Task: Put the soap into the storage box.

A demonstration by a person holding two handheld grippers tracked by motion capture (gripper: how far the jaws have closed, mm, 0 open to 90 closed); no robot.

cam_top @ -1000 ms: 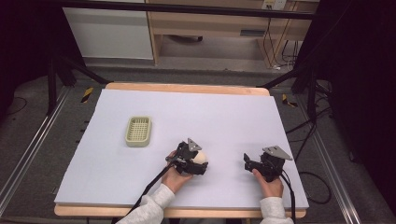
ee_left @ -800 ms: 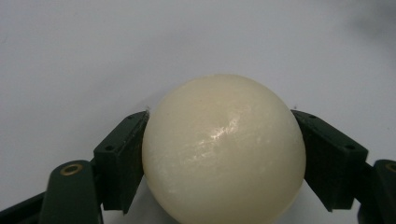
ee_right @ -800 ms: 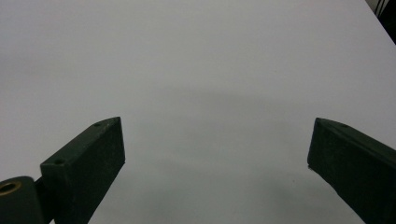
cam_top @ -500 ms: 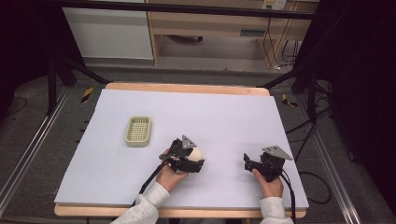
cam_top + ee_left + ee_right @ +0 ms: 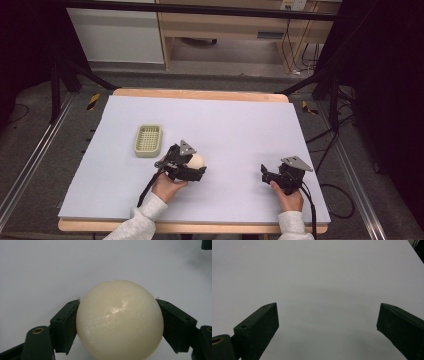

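The left gripper (image 5: 192, 165) has carried the cream ball (image 5: 196, 160) closer to the green basket (image 5: 148, 140) than it was a second ago; the ball now sits just right of the basket, gripped on both sides by the jaws. Whether it is lifted off the bench (image 5: 240, 125) is hard to tell from above. That suggests the drop into the basket comes next. The right gripper (image 5: 267, 176) rests well to the basket's right, jaws spread apart and empty.

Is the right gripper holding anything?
No, the right gripper has its jaws spread wide with only the bare white table between them.
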